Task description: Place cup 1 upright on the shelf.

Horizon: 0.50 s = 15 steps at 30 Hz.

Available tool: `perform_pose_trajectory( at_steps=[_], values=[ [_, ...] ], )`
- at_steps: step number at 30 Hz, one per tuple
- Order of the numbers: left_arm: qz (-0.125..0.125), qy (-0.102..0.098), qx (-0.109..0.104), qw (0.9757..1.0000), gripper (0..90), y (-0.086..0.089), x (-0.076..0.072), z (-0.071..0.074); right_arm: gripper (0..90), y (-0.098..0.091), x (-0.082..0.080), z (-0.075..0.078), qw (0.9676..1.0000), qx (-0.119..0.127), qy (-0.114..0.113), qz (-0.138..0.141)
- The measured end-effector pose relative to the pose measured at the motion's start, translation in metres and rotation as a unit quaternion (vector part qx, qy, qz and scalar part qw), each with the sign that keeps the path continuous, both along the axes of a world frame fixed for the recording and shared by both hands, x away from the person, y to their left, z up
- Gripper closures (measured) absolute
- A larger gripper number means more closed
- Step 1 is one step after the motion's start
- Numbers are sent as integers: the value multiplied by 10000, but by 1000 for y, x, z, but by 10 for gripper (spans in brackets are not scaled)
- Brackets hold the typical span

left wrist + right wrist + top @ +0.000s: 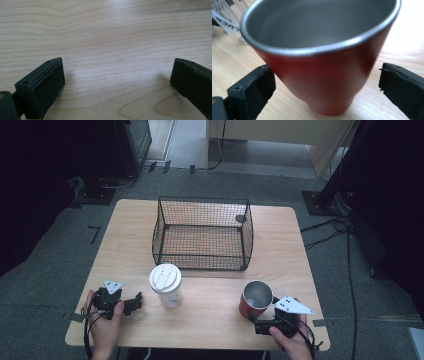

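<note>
A red metal cup [256, 299] with a bare steel inside stands upright near the table's front right. My right gripper [255, 320] is open just in front of it. In the right gripper view the red cup [324, 92] stands between the two spread jaws, with a gap on each side. A white lidded cup [166, 285] stands upright at the front middle. My left gripper [134, 304] lies low at the front left, pointing toward the white cup and open; its jaws [117, 72] have only bare wood between them.
An empty black wire basket [202, 234] stands at the middle back of the wooden table [285, 245]. A printed cup wall [227, 23] shows behind the red cup. Cables and stand bases lie on the grey floor around the table.
</note>
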<state>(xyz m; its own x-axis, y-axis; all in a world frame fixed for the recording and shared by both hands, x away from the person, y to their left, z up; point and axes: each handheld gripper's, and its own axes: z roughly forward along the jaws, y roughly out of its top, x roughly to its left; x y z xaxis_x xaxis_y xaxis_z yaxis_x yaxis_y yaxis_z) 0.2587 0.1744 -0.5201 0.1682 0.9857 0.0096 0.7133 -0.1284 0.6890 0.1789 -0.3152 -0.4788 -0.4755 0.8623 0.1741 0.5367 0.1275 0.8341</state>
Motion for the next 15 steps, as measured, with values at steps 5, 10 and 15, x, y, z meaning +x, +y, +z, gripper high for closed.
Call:
perform_pose_trajectory(
  at_steps=[5, 10, 15],
  values=[
    [-2, 1, -1, 10000, 2, 0, 0, 0, 8, 4, 3, 3, 9999, 54, -84, -54],
    [9, -8, -14, 10000, 2, 0, 0, 0, 8, 7, 6, 3, 9999, 45, -99, -87],
    [6, -3, -6, 10000, 2, 0, 0, 0, 43, 12, 7, 5, 9995, 20, -283, -122]
  ],
)
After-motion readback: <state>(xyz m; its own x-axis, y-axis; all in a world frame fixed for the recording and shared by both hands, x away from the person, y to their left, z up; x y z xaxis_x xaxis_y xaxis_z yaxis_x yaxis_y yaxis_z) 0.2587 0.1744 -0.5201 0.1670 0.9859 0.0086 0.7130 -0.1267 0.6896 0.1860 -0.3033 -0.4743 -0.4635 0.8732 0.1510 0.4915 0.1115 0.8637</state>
